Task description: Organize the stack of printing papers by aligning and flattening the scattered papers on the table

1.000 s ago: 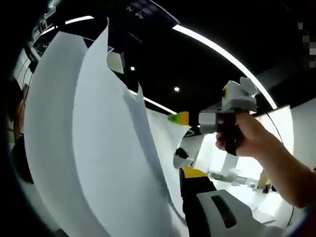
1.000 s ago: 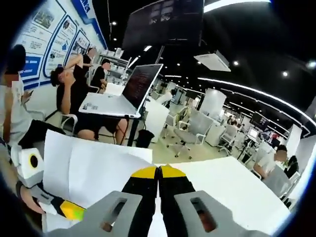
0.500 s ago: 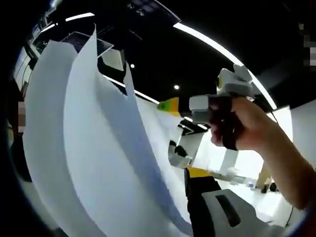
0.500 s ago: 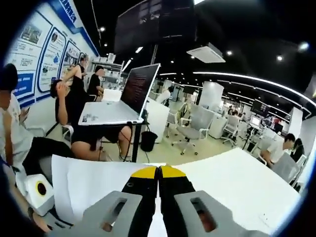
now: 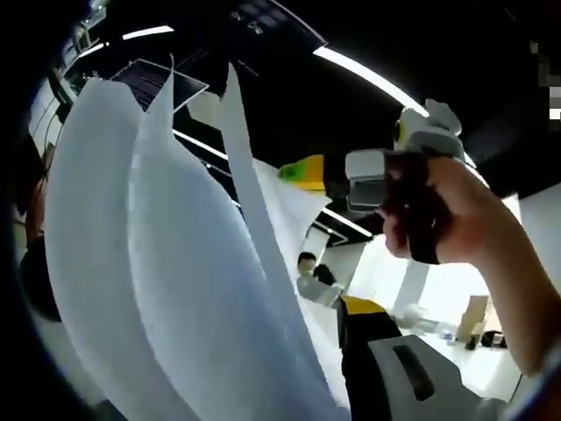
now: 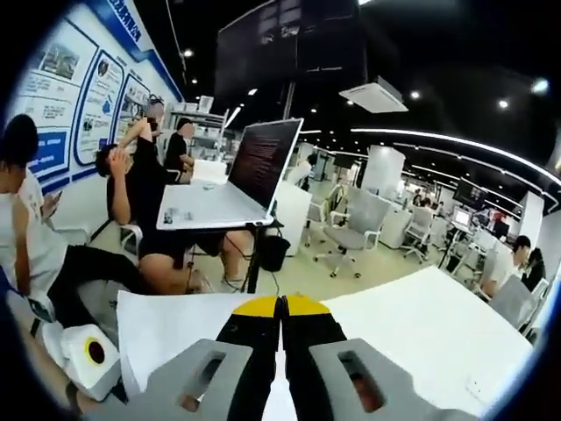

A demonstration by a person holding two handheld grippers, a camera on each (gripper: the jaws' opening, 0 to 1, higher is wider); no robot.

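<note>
Right gripper clamped shut on the papers, yellow tips pressed together with a white edge pinched between them at the bottom of the right gripper view. Sheets lifted and held on edge, fanning out to the left of the jaws, white worktop spreading away on the right beyond them. Low at the left of the same view, the left gripper's white body (round yellow-ringed part facing the camera) close beside the lower corner of the sheets.

In the left gripper view, papers standing tall and curved, several sheets splayed apart at their upper corners against the dark ceiling. Left gripper rising from the bottom right with one yellow-tipped jaw visible against the sheets; other jaw hidden behind paper, so cannot tell how wide it stands or whether it grips. Higher up, right gripper reaching in, held by a hand, its yellow-green tip touching the far edge of the papers.

Background: laptop open on a stand, seated people at left, office chairs further back.
</note>
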